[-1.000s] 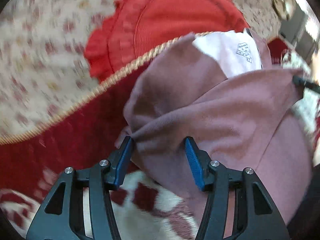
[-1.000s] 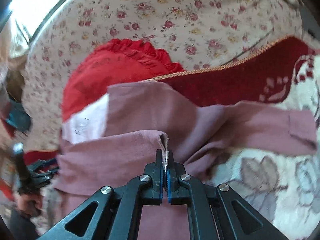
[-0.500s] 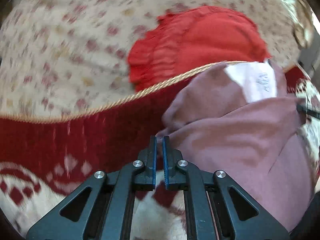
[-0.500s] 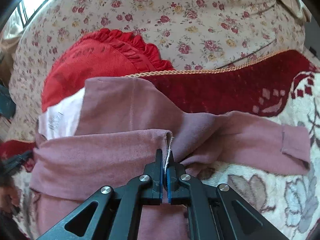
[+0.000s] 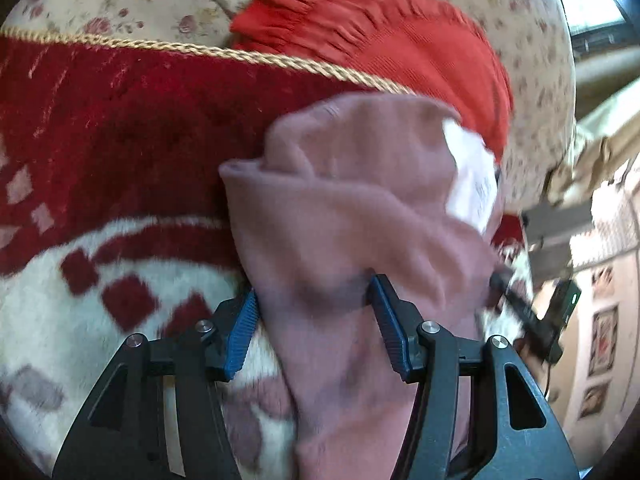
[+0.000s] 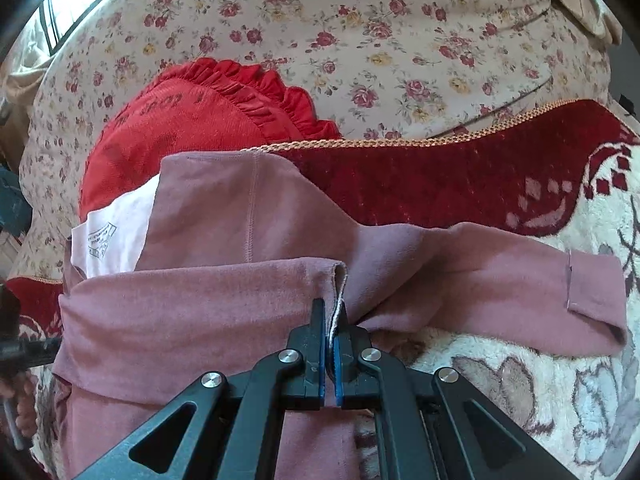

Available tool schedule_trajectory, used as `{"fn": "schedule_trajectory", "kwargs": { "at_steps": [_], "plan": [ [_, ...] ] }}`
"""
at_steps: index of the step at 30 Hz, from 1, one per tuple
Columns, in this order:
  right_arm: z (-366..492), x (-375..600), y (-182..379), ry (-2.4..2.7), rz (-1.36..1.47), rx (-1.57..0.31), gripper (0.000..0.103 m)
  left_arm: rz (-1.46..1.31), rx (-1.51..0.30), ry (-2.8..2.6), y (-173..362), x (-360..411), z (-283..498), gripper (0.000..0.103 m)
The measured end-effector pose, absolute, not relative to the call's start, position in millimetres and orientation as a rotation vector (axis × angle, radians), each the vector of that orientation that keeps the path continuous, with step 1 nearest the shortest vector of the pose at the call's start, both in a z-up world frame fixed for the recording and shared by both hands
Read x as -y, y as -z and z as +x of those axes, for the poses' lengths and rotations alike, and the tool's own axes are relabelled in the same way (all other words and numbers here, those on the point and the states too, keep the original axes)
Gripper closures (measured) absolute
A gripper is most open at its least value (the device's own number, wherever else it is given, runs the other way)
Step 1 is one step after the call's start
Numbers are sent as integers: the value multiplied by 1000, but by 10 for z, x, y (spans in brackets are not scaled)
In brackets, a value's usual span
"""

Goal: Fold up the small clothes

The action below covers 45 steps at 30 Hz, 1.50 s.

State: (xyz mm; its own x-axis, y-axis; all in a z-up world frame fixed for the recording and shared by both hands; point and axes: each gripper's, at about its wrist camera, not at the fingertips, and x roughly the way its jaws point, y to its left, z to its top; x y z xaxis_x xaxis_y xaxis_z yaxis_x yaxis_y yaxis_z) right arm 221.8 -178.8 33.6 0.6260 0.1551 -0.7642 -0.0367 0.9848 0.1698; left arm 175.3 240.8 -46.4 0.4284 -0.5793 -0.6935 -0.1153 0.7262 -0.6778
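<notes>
A small dusty-pink long-sleeved top (image 6: 224, 224) lies on a patterned blanket, its white inner neck label (image 6: 112, 232) showing at the left. One sleeve (image 6: 520, 284) stretches out to the right. My right gripper (image 6: 330, 320) is shut on the folded-over hem edge of the top. In the left wrist view the same pink top (image 5: 344, 208) is bunched between the open jaws of my left gripper (image 5: 312, 312), with cloth lying between the blue pads (image 5: 242, 322).
A red ruffled cushion (image 6: 200, 120) leans against the floral sofa back (image 6: 400, 40) just behind the top. The red and cream blanket (image 6: 460, 184) with gold cord edging covers the seat. The other gripper's tip shows at the left edge (image 6: 24, 350).
My left gripper, shut half a second ago beside the cloth, now stands open around a bunched part of the top and has swung right. The right gripper stays shut on the hem.
</notes>
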Motion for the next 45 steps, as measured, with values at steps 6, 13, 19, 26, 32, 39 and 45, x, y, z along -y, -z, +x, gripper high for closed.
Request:
{"fn": "schedule_trajectory", "kwargs": {
  "at_steps": [6, 13, 19, 26, 32, 39, 45],
  "plan": [
    [2232, 1894, -305, -119, 188, -890, 101, -776, -1037, 337, 489, -2473, 1668, 52],
    [2194, 1855, -364, -134, 162, -821, 101, -500, -937, 190, 155, -2402, 1523, 96],
    [2214, 1781, -389, -207, 191, -811, 101, -411, -927, 77, 200, -2521, 1590, 95],
    [2588, 1765, -34, -259, 270, -916, 101, -310, -945, 68, 180, -2493, 1680, 85],
    [2509, 2120, -233, -162, 300, -811, 100, -391, -830, -26, -193, -2856, 1440, 76],
    [2200, 1720, -443, -339, 77, -784, 100, -150, -929, 297, -323, -2123, 1471, 76],
    [2223, 1387, 91, -286, -142, -979, 100, 84, -1042, 306, 133, -1874, 1431, 73]
  ]
}}
